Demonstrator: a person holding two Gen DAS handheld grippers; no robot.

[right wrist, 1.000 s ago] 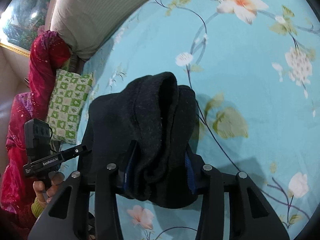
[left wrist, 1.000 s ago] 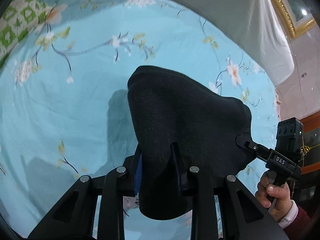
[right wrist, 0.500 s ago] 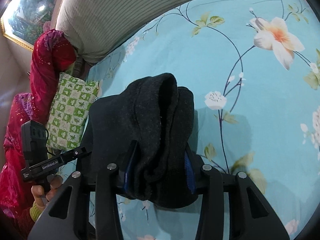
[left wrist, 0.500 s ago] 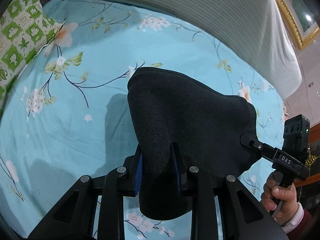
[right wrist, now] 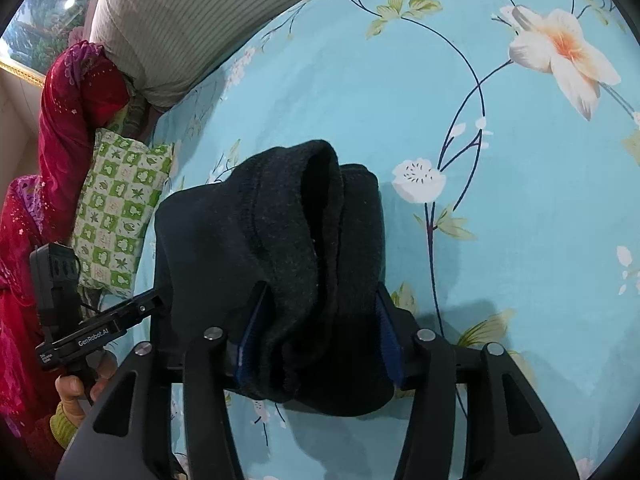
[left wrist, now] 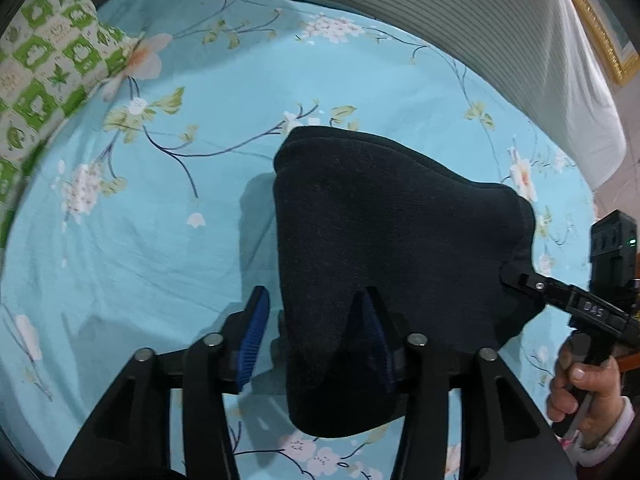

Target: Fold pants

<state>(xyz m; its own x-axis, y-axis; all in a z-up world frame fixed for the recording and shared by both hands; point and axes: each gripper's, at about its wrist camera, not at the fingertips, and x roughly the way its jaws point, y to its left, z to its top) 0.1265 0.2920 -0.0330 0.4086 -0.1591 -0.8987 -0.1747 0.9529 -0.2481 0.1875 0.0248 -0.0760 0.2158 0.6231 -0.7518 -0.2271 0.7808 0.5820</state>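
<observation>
Releasing the folded dark pants (left wrist: 384, 240) onto the floral bedsheet (left wrist: 160, 240).
Left hand-held gripper (left wrist: 316, 332) and right hand-held gripper (right wrist: 318, 332) have just been opening, cloth between them; withdraw both straight back from the pants.

Right claw (right wrist: 316, 312), jaws just opening, straddles bunched black pants (right wrist: 280, 240) over floral sheet (right wrist: 440, 80)

Each fisheye camera is riding on its own claw, looking steeply down along the fingers at the bed (left wrist: 120, 240) from close range. The left view is facing the right claw (left wrist: 520, 280) at its right edge; the right view is catching the left claw (right wrist: 152, 304) at its left. Both are sharing the dark pants (left wrist: 380, 240) and green pillow (right wrist: 120, 216).
</observation>
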